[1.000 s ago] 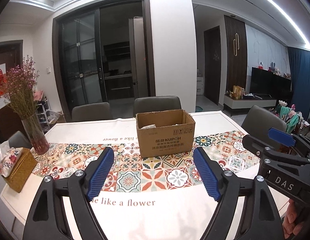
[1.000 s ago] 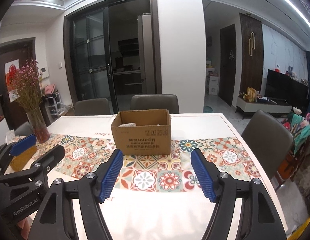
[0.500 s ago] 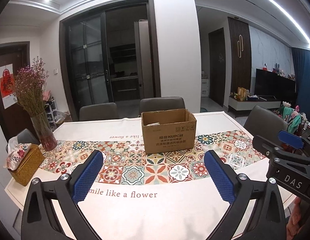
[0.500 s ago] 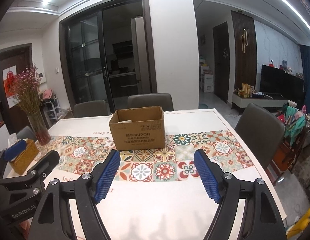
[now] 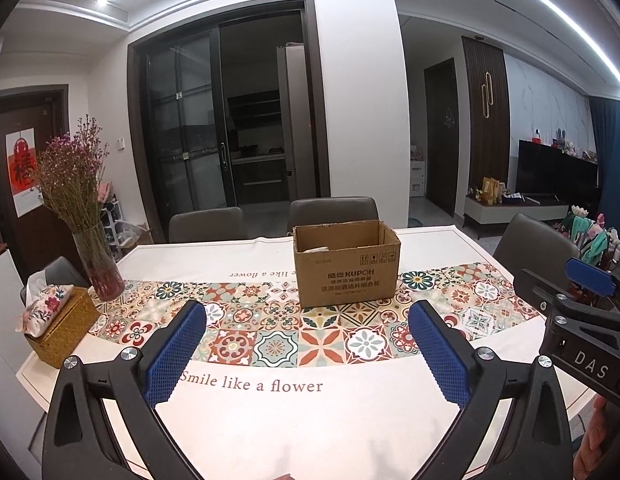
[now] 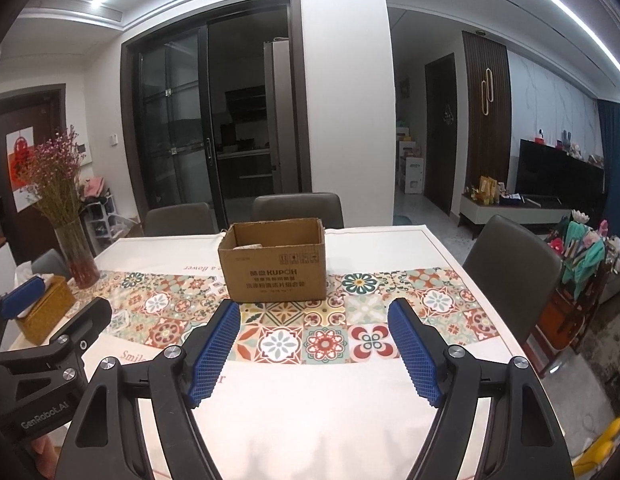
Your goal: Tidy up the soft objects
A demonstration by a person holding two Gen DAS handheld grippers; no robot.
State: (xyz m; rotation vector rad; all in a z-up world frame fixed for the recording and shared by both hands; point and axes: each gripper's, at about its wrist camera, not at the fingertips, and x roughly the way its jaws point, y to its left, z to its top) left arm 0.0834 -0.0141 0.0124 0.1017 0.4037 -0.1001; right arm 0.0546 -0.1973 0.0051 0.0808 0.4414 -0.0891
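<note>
An open brown cardboard box (image 5: pixel 345 272) (image 6: pixel 276 276) stands on the tiled runner in the middle of the table. Something pale (image 5: pixel 315 249) (image 6: pixel 248 247) lies inside at its left; I cannot tell what it is. My left gripper (image 5: pixel 306 314) hovers over the table's near side, well short of the box, with its blue pads (image 5: pixel 174 356) wide apart and nothing between them. My right gripper (image 6: pixel 313 308) hangs beside it, to the right, also open and empty. No loose soft object lies on the table.
The table (image 5: pixel 310 432) wears a white cloth with a patterned runner. A glass vase of dried flowers (image 5: pixel 98 264) and a woven tissue box (image 5: pixel 58 324) sit at the left end. Grey chairs (image 6: pixel 509 280) line the far and right sides.
Both grippers have drawn back from the box, which now looks smaller and farther. The left jaws have spread much wider; the right jaws opened a little.
</note>
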